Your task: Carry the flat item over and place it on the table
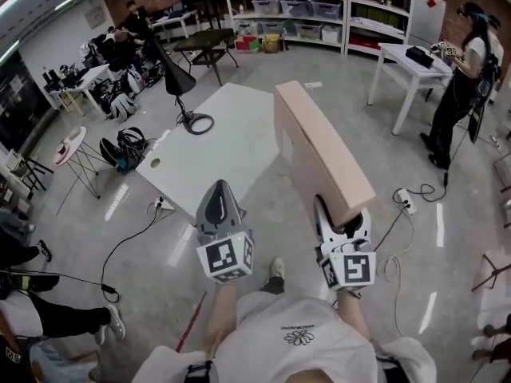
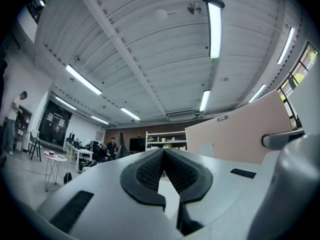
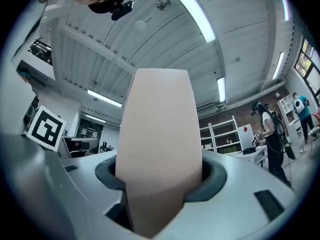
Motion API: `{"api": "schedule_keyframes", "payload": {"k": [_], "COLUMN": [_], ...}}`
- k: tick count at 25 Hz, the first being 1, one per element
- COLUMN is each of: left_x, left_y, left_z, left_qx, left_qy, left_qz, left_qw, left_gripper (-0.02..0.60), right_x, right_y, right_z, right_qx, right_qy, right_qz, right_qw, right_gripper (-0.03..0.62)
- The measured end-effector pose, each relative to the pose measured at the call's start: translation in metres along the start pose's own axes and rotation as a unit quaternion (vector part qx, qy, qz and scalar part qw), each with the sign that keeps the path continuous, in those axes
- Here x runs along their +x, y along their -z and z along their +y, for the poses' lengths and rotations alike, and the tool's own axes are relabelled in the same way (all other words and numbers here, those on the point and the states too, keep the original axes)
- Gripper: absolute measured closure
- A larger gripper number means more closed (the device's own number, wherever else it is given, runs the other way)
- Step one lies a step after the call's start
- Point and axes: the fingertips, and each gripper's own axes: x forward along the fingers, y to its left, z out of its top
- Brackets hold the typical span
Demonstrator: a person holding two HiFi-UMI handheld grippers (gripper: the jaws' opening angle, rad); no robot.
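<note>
The flat item is a long tan cardboard box (image 1: 319, 146), standing on edge and reaching away from me over the floor. My right gripper (image 1: 342, 228) is shut on its near end. In the right gripper view the box (image 3: 160, 129) fills the gap between the jaws of the right gripper (image 3: 159, 186) and rises up the frame. My left gripper (image 1: 219, 198) hangs to the left of the box, shut with nothing in it; its pads (image 2: 150, 171) meet at the tips. The box's side (image 2: 240, 134) shows at the right of the left gripper view. The white table (image 1: 231, 162) lies just ahead, left of the box.
A black lamp with a coiled cable (image 1: 196, 122) sits on the table's far corner. A power strip and cords (image 1: 406, 202) lie on the floor at right. A person (image 1: 463, 86) stands by a white desk (image 1: 403, 58). Shelves (image 1: 303, 6) line the back wall.
</note>
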Motion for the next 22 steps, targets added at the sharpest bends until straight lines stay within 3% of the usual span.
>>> {"api": "schedule_keyframes", "payload": {"k": [12, 22], "left_x": [0.179, 0.230], "left_y": [0.034, 0.048], "left_z": [0.085, 0.102], "left_qx": [0.009, 0.003], "left_qy": [-0.028, -0.052], "left_qz": [-0.004, 0.000], "left_qw": [0.9996, 0.9986], "left_gripper": [0.568, 0.568], "right_x": [0.206, 0.261], "right_y": [0.044, 0.076], "right_z": [0.009, 0.000], "right_qx": [0.009, 0.033], "right_qy": [-0.030, -0.042], "right_qz": [0.000, 0.025], "right_qw": [1.000, 0.998], "right_gripper": [0.321, 0.321]}}
